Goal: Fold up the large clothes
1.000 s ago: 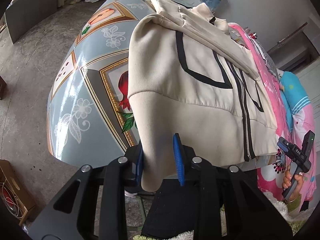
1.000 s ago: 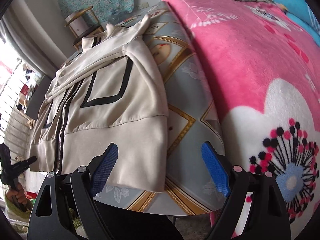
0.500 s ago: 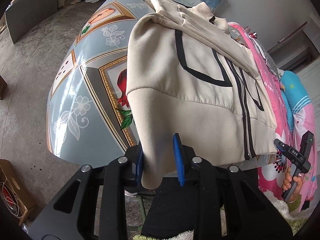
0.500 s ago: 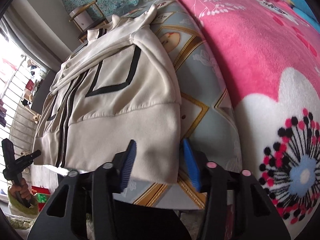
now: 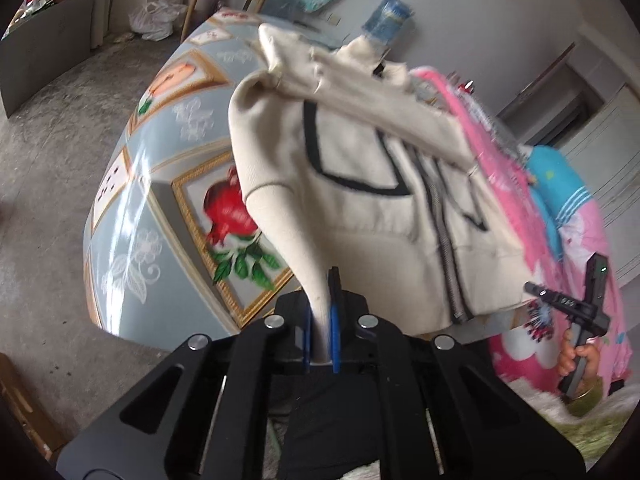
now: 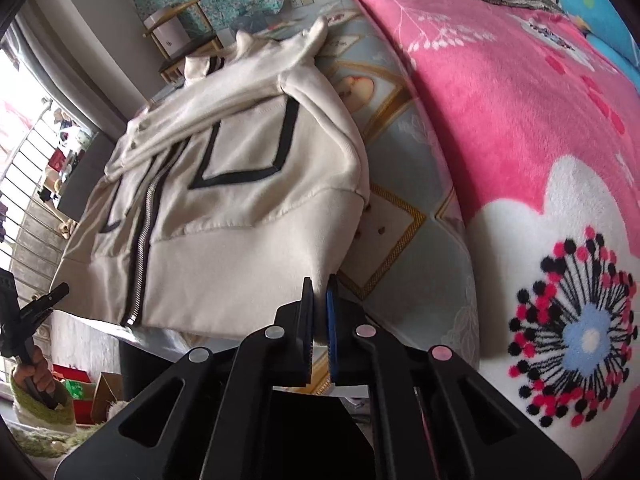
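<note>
A cream zip-up jacket [image 5: 360,216] with black line trim lies front-up on a table with a blue floral cover [image 5: 160,208]. Its sleeves are folded across the chest. My left gripper [image 5: 320,320] is shut on the hem's left corner, and the cloth rises taut from the jaws. My right gripper [image 6: 319,312] is shut on the hem's right corner of the jacket [image 6: 240,208]. The hem is lifted off the table's near edge [image 6: 400,248]. The right gripper also shows in the left wrist view [image 5: 576,304].
A pink flowered blanket [image 6: 520,120] lies beside the jacket on the right. A blue pillow [image 5: 560,184] sits on it. A wooden chair [image 6: 180,36] stands behind the table. Bare concrete floor [image 5: 48,184] lies to the left, and a railing [image 6: 28,184] beyond it.
My right gripper closed on the hem's right corner. Both grippers pulled the hem up and toward me, so the jacket's lower part has lifted off the table.
</note>
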`<action>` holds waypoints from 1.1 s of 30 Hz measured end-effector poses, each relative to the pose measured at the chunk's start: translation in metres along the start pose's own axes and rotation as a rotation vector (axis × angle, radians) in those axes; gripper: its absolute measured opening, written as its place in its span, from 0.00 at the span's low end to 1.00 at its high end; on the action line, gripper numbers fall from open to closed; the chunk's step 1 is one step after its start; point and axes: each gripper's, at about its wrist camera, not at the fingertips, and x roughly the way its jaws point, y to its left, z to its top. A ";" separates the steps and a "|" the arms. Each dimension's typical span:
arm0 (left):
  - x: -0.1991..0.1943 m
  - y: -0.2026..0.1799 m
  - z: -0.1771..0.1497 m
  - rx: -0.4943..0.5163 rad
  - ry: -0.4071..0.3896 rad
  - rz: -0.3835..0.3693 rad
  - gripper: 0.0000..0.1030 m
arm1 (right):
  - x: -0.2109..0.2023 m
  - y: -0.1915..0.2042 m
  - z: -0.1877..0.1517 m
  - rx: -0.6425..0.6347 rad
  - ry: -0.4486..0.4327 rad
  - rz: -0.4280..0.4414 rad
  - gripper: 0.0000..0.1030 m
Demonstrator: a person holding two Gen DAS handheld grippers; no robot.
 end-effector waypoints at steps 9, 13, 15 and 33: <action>-0.011 -0.012 0.074 -0.031 -0.115 -0.157 0.05 | -0.019 0.014 0.067 0.004 -0.142 0.090 0.05; 0.004 -0.016 0.114 -0.040 -0.130 -0.142 0.05 | -0.006 0.017 0.107 0.008 -0.185 0.106 0.05; 0.018 -0.011 0.134 -0.056 -0.123 -0.128 0.05 | 0.005 0.015 0.124 0.029 -0.189 0.121 0.05; 0.036 0.053 0.153 -0.249 -0.142 -0.042 0.45 | 0.081 -0.033 0.168 0.290 -0.090 0.318 0.60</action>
